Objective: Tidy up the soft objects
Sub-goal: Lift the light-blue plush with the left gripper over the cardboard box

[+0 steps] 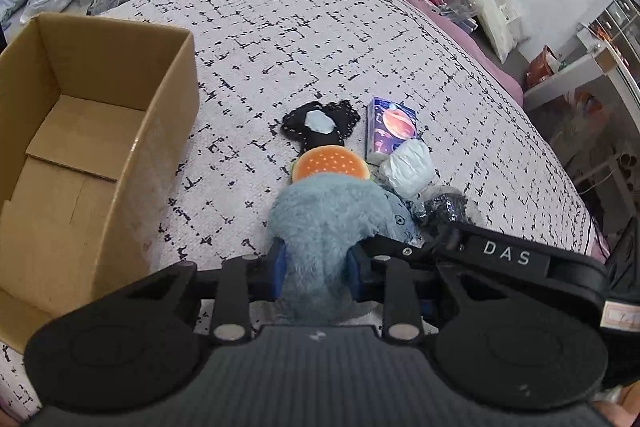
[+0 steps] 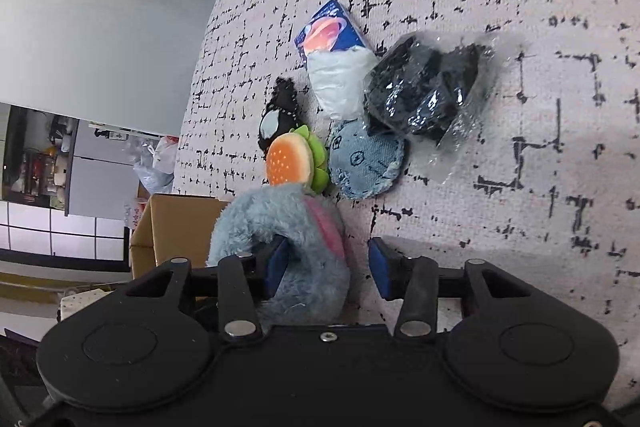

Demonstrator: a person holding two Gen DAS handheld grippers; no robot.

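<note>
A blue furry plush toy (image 1: 328, 219) (image 2: 288, 227) lies on the patterned bedspread (image 1: 320, 27). My left gripper (image 1: 318, 267) is shut on it, with both blue pads pressed into the fur. My right gripper (image 2: 328, 265) straddles the same toy: the left pad is tucked into the fur and the right pad stands apart from it, so it is open. One of its fingers (image 1: 404, 251) reaches in from the right in the left wrist view. An empty cardboard box (image 1: 168, 115) (image 2: 176, 223) stands to the left on the bed.
Just beyond the toy lie a burger plush (image 1: 330, 165) (image 2: 288, 157), a black plush (image 1: 316, 125), a planet-print tissue pack (image 1: 390, 129), a white packet (image 1: 406, 163), a denim pad (image 2: 366, 163) and a bagged black item (image 2: 428, 95). Clutter stands past the bed's right edge.
</note>
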